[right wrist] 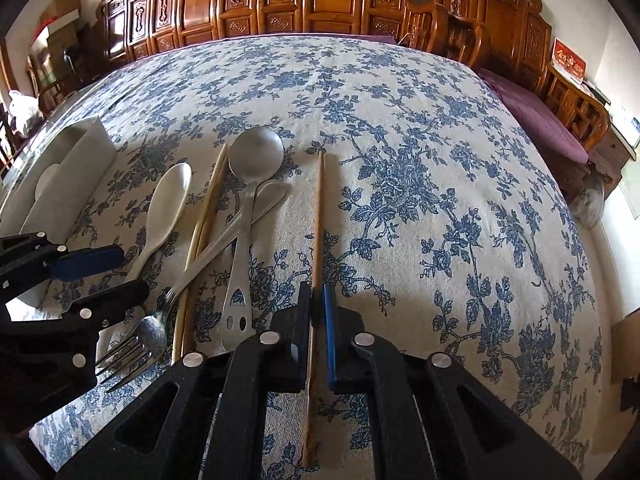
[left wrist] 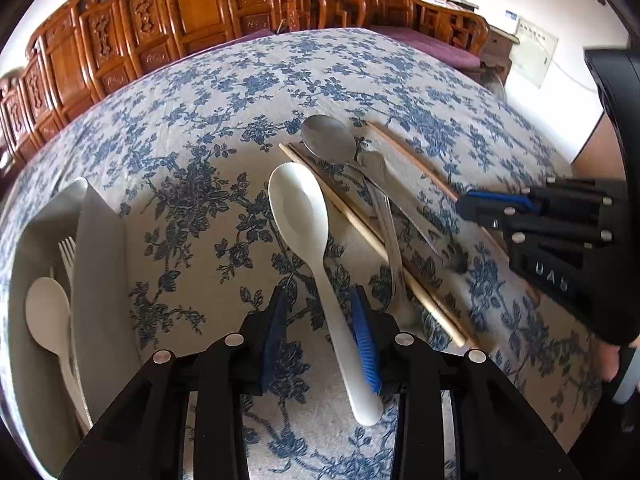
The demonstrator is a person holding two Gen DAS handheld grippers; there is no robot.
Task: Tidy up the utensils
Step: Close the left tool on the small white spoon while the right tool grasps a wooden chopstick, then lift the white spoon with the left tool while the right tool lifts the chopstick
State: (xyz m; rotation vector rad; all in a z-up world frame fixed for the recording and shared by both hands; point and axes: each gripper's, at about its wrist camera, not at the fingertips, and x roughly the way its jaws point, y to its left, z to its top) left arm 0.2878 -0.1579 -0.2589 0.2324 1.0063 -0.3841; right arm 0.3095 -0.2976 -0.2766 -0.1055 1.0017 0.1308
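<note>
Left claw point(left wrist: 320, 334) spread around one white spoon point(left wrist: 298, 216); right claw point(right wrist: 318, 336) clenched on one brown chopstick point(right wrist: 318, 216); two metal spoons, floral-clothed counter point(right wrist: 400, 120).

Left wrist view: low over the desk point(left wrist: 224, 92), facing the carved wooden screen point(left wrist: 192, 4), close above the white spoon point(left wrist: 304, 216). Right wrist view: same heading, further right. Shared: utensil pile, white organizer tray point(right wrist: 76, 168).
</note>
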